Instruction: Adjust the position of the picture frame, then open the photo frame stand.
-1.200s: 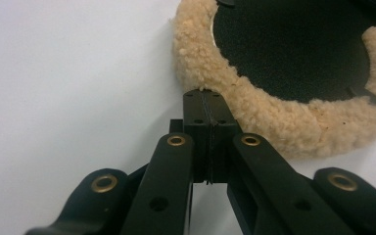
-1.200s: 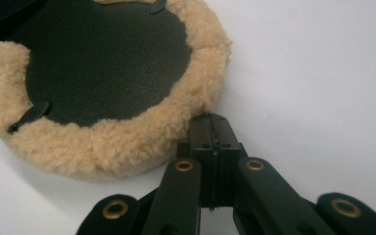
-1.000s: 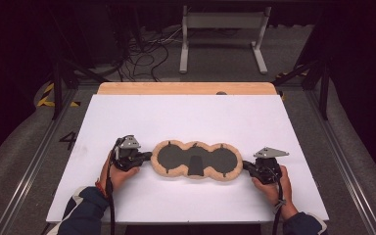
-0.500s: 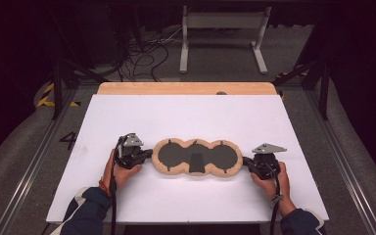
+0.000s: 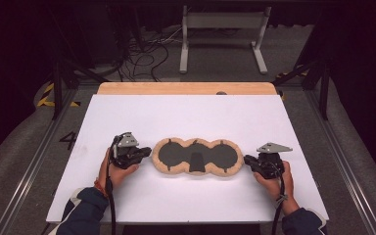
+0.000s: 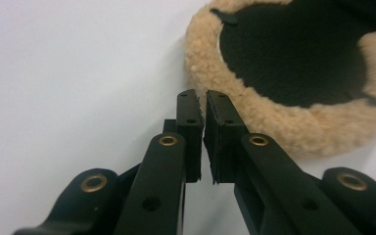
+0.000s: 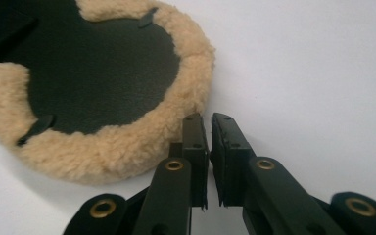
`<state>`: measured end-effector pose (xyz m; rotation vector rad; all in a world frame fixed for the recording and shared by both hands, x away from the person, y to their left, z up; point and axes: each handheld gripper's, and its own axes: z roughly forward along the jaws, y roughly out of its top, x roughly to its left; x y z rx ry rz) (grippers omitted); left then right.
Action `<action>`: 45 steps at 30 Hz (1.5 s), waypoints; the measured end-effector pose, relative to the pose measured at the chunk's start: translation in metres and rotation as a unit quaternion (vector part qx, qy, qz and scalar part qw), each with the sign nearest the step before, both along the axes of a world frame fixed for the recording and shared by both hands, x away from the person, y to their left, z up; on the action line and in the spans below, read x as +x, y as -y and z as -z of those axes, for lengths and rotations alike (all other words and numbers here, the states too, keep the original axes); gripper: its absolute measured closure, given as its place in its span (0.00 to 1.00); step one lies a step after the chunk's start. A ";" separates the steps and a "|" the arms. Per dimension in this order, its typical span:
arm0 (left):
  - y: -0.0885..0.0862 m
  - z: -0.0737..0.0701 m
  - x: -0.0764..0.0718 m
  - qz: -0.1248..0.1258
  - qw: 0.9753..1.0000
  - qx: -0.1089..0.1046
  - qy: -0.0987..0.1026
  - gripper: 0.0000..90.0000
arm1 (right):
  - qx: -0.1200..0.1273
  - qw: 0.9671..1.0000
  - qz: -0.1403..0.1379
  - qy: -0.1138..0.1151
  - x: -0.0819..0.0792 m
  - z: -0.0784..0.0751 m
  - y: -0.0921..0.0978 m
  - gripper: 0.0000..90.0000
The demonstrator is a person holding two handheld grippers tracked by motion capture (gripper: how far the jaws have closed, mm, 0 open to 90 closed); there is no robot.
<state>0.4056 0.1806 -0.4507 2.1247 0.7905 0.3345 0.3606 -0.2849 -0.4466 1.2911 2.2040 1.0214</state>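
A three-lobed dark pad [image 5: 196, 157] with a tan fleece rim lies flat on the white table [image 5: 186, 117], near the front. My left gripper [image 5: 148, 152] is at the pad's left end, its jaws shut with nothing between them. In the left gripper view the left gripper [image 6: 201, 95] has its tips just short of the fleece rim of the pad [image 6: 293, 58]. My right gripper [image 5: 247, 159] is at the pad's right end, also shut and empty. In the right gripper view the right gripper [image 7: 205, 119] points beside the pad's [image 7: 98, 73] rim.
A wooden strip [image 5: 186, 88] runs along the table's far edge. Beyond it stand a metal frame [image 5: 223, 29] and loose cables [image 5: 142, 49] on the dark floor. Metal rails run along both sides of the table.
The right gripper has edged slightly toward the pad's right end. The left gripper and the pad have hardly moved.
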 end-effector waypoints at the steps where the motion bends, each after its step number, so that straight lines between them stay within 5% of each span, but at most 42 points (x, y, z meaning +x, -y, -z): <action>1: -0.003 -0.003 -0.003 0.002 1.000 -0.001 0.008 0.93 | 0.000 1.000 -0.005 0.003 -0.002 -0.001 0.000 0.94; 7: -0.016 -0.014 -0.018 -0.002 0.999 -0.013 0.039 0.88 | -0.014 0.999 -0.023 0.017 -0.010 -0.006 -0.002 0.91; 10: -0.019 -0.015 -0.031 -0.004 0.998 0.015 0.053 0.79 | -0.006 0.999 -0.035 0.027 -0.015 -0.011 -0.002 0.87; 20: -0.030 -0.004 -0.055 -0.005 0.999 0.028 0.035 0.61 | 0.017 0.998 -0.056 0.032 -0.022 -0.018 -0.004 0.80; 23: -0.031 0.000 -0.062 0.000 0.998 0.049 0.036 0.54 | 0.019 0.997 -0.065 0.029 -0.024 -0.018 -0.008 0.77; 35: -0.036 0.008 -0.074 -0.013 0.999 0.045 0.028 0.29 | 0.031 0.993 -0.114 0.024 -0.035 -0.024 -0.027 0.71; 45: -0.028 0.013 -0.073 -0.002 0.999 0.052 0.014 0.23 | 0.011 0.986 -0.165 0.004 -0.038 -0.013 -0.066 0.83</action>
